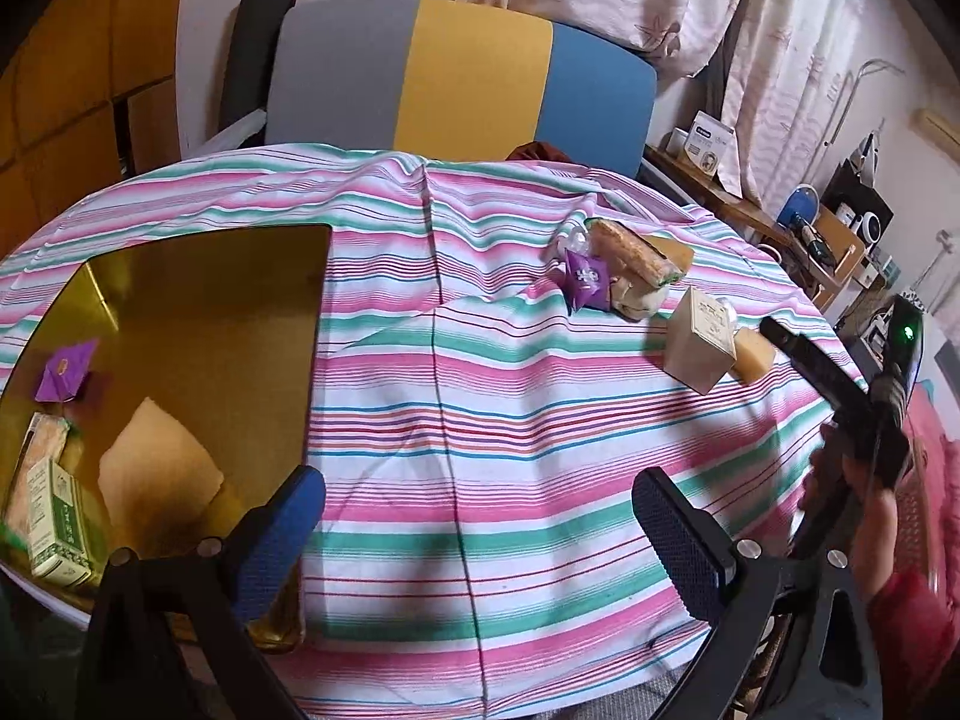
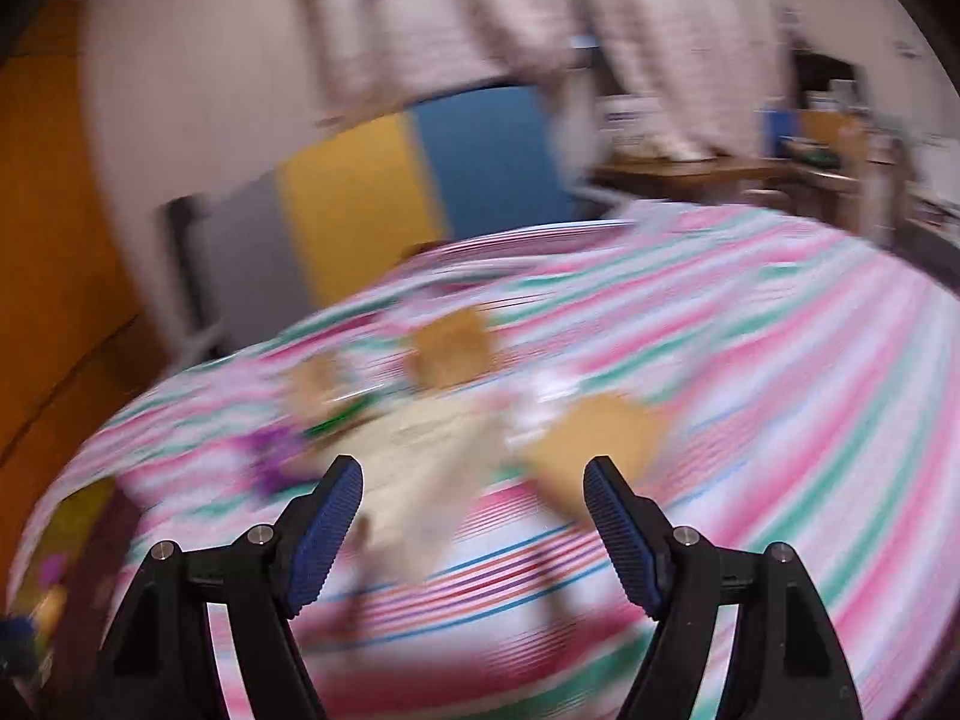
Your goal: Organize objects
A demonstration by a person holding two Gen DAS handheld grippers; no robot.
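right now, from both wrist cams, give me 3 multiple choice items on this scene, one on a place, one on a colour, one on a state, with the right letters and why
1. Where does the gold tray lie in the left wrist view?
A. left side of the striped cloth
B. on the chair
C. far right edge

2. What colour is the small pyramid packet in the tray?
A. red
B. purple
C. black

3. How do the right gripper jaws stand?
A. shut on a box
B. shut on nothing
C. open

Answers: 1 A, the tray sits at the left of the cloth. 2 B, its wrapper is purple. 3 C, the blue pads stand wide apart with nothing between them.
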